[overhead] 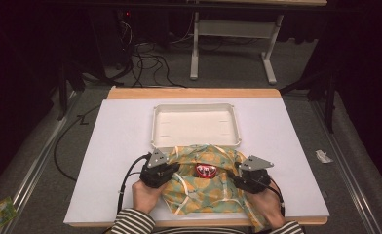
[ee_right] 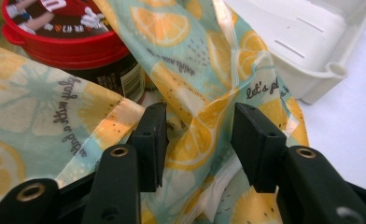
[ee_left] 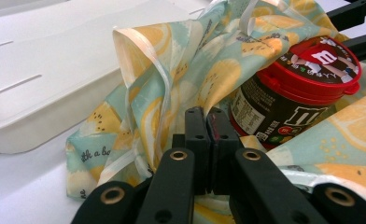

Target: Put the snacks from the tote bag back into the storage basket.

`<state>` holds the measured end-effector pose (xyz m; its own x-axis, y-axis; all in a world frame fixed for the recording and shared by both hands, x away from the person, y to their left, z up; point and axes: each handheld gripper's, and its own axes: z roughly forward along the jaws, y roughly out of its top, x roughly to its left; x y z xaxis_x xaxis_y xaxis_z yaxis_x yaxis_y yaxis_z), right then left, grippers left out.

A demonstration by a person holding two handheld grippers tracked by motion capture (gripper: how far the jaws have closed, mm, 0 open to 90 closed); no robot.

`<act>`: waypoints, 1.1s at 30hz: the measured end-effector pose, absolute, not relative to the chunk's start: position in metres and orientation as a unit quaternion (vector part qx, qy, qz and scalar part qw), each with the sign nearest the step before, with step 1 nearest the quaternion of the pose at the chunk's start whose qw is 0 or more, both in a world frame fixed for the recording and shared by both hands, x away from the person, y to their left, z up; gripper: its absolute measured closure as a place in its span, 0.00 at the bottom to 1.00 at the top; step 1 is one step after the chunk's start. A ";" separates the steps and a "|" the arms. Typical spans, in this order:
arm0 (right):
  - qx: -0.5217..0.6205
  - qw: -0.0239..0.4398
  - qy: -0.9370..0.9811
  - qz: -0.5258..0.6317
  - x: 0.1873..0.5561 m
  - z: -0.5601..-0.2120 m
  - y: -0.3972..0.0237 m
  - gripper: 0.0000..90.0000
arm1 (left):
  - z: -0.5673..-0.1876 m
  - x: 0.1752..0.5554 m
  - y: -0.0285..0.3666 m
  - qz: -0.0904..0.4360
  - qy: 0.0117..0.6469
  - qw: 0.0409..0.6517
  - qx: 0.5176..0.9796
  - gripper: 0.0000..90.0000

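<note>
**Candy jar sits in the lemon-print bag**

We see the lemon-print bag (overhead: 206, 183) lying on the white table (overhead: 111, 146), just in front of the white tray (overhead: 196, 125). The red-lidded candy jar (ee_left: 293, 88) rests inside its mouth. Our left gripper (ee_left: 208, 116) is clenched on the bag's edge. Our right gripper (ee_right: 200, 135) stands released, its jaws apart with a fold of the bag between them, not pinched.

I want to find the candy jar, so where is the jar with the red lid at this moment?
In the high view the jar sits in the open lemon-print bag between the left gripper and right gripper, just before the white tray.
</note>
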<state>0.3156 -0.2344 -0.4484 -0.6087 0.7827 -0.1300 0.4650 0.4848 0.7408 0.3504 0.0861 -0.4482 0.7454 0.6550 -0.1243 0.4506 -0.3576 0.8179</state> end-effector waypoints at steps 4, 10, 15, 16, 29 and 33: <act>0.392 0.220 0.828 0.335 0.320 -0.452 -0.237 0.76 | -0.448 0.351 0.087 0.115 0.340 0.456 0.814 0.97; 0.409 0.200 0.817 0.354 0.328 -0.450 -0.248 0.95 | -0.445 0.352 0.088 0.121 0.343 0.462 0.809 0.96; 0.422 0.187 0.808 0.365 0.338 -0.445 -0.253 0.98 | -0.445 0.356 0.089 0.123 0.350 0.465 0.803 0.95; 0.424 0.185 0.807 0.368 0.340 -0.445 -0.254 0.98 | -0.445 0.356 0.089 0.123 0.350 0.465 0.803 0.95; 0.449 0.166 0.800 0.362 0.357 -0.451 -0.254 0.98 | -0.452 0.368 0.089 0.120 0.386 0.446 0.799 0.92; 0.454 0.157 0.804 0.350 0.361 -0.455 -0.254 0.98 | -0.455 0.370 0.088 0.116 0.387 0.432 0.806 0.91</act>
